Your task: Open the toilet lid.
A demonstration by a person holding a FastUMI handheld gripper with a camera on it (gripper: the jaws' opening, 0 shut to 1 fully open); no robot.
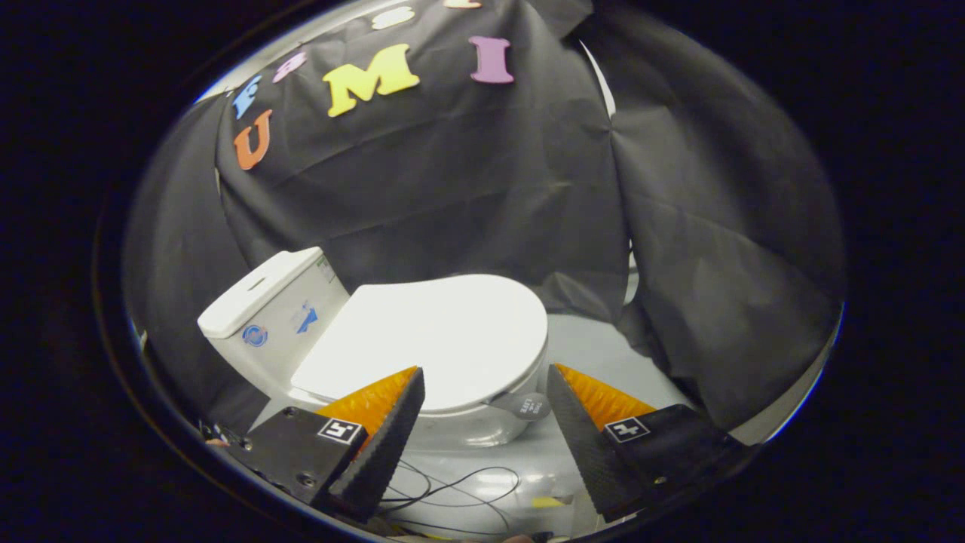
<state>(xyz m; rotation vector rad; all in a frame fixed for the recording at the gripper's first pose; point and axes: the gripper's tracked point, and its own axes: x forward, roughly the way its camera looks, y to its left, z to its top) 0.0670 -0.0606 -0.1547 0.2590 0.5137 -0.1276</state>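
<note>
The toilet lid (pixel 437 335) lies flat and closed on the bowl, a broad white oval whose hinged end meets the cistern (pixel 268 313) at the back and whose rounded front edge faces the fingers. A small grey pull tab (pixel 525 405) sticks out from under the lid's front rim, hanging just over the bowl's (pixel 467 431) lip and sitting in the gap ahead of the fingers, closer to the right one. The hand-held gripper (pixel 486 377) is spread wide and holds nothing: its left fingertip overlaps the lid's near edge in the view, its right fingertip stands just beside the tab, and neither seems to press on anything, though true contact is hard to judge from this angle. The task looks to be at its approach step, with the lid untouched and the grasp not yet made. The next move, as I judge it, calls for centring the tab between the fingers, easing forward until it lies well within them, closing on it firmly, and then lifting in an arc up and back toward the cistern so the lid swings on its hinge rather than being dragged forward. The tab is small and thin, so a shallow pinch could slip off. Below the bowl, thin dark cables (pixel 452 490) loop across the pale floor (pixel 595 351), and black cloth (pixel 482 188) drapes behind and to the right of the toilet.
</note>
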